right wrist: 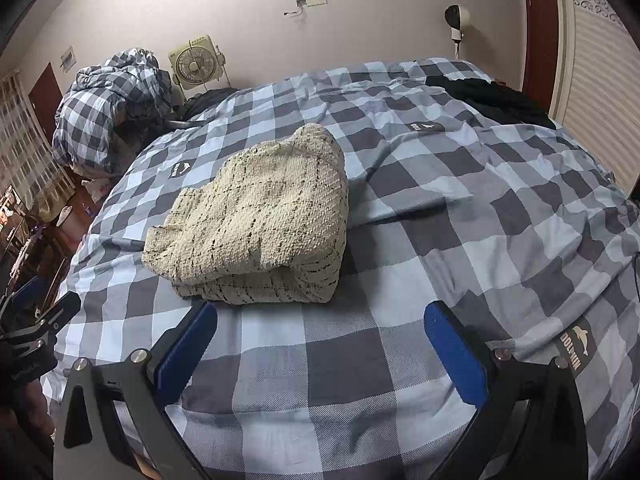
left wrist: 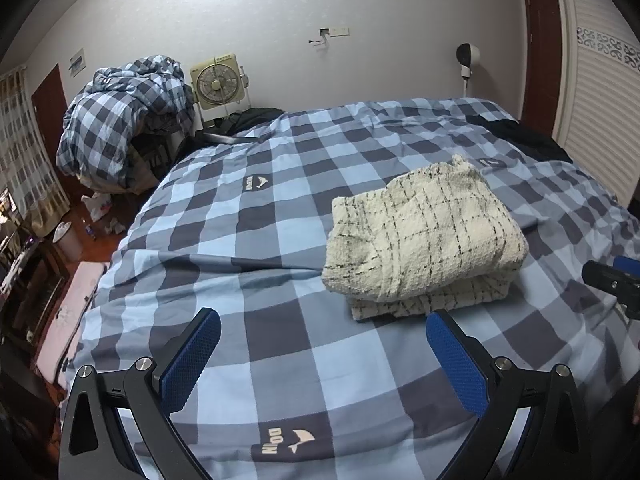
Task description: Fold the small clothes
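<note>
Sweater looks folded, little left

Left wrist: sweater (left wrist: 424, 236) stacked on bedspread (left wrist: 256, 248); left gripper (left wrist: 322, 354) spread, empty, just before it.

Right wrist: right gripper (right wrist: 320, 346) spread, empty, near sweater (right wrist: 260, 216). Probably only tidying remains.

You see the cream knit garment (left wrist: 424, 236) with thin black check lines; it lies folded, a thick bundle on the bed.
</note>
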Demonstrator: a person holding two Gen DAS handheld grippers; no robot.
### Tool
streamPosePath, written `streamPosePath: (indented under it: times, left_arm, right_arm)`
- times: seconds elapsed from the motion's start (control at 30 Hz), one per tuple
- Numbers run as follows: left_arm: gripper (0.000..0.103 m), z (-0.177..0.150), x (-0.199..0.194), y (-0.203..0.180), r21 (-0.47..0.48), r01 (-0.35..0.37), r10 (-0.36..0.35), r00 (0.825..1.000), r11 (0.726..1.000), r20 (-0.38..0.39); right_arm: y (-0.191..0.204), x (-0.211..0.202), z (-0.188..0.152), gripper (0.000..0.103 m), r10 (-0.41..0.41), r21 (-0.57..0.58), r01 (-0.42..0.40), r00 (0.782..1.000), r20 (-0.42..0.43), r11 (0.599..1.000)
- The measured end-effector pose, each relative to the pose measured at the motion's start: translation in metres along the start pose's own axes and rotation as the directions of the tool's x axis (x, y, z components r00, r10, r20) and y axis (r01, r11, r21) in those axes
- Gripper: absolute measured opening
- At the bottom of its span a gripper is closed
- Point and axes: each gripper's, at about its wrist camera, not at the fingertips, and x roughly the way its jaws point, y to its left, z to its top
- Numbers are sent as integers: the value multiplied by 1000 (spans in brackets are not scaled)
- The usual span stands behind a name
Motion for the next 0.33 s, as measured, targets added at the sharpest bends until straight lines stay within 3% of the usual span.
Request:
streamPosePath:
  times: [0.33]
  left_arm:
    - [103, -2, 3, 4, -38, 44, -45, 999, 998, -26]
  right_arm:
    - [0, 0, 0, 102, 0, 1, 0, 1000, -1, 1000]
